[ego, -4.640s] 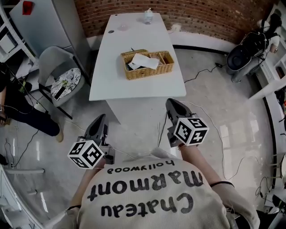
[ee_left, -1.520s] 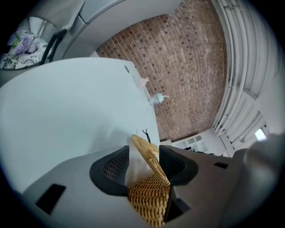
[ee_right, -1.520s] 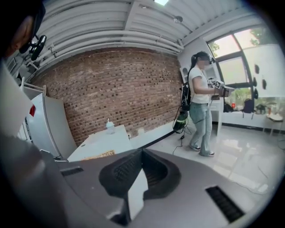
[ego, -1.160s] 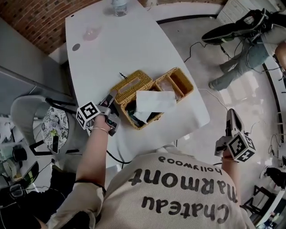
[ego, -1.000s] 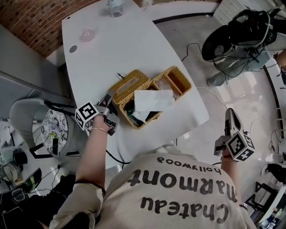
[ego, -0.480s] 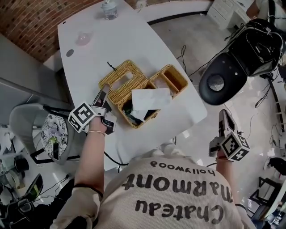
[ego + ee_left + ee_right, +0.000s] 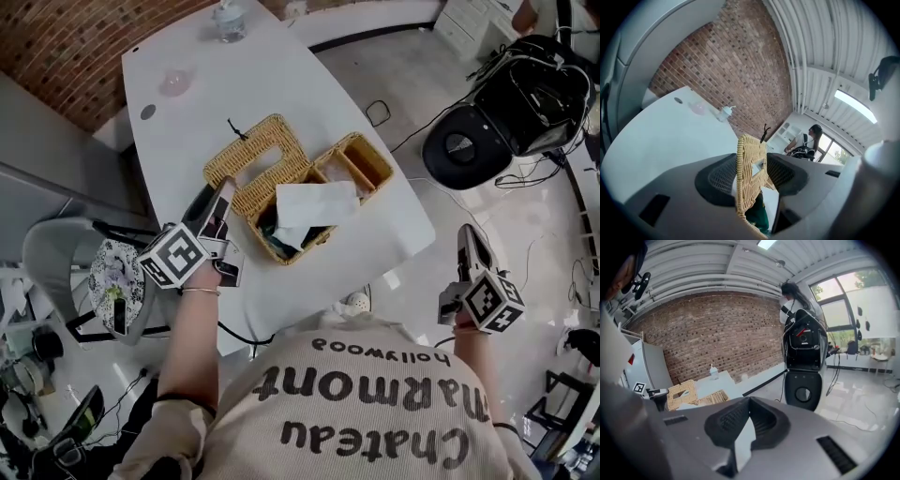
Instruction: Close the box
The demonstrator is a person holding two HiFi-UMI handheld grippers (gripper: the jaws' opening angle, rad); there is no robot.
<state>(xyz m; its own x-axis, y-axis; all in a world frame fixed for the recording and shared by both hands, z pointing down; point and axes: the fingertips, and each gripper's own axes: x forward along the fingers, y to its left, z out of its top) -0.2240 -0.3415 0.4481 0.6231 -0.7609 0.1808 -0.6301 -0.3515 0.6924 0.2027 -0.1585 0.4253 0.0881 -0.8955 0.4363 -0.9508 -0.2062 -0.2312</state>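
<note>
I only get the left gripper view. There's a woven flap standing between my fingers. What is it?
Observer: The head view shows it's the lid of a wicker box, which is open. Your left gripper has its fingers opening around the lid's edge.
Operator: Is anything on top of the box?
Observer: A white sheet lies across its open top.
Operator: Where's my other gripper?
Observer: The right gripper is empty, off the table, over the floor.

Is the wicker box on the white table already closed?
No, the wicker lid is swung back off the box, and a white paper lies over its open compartment.
</note>
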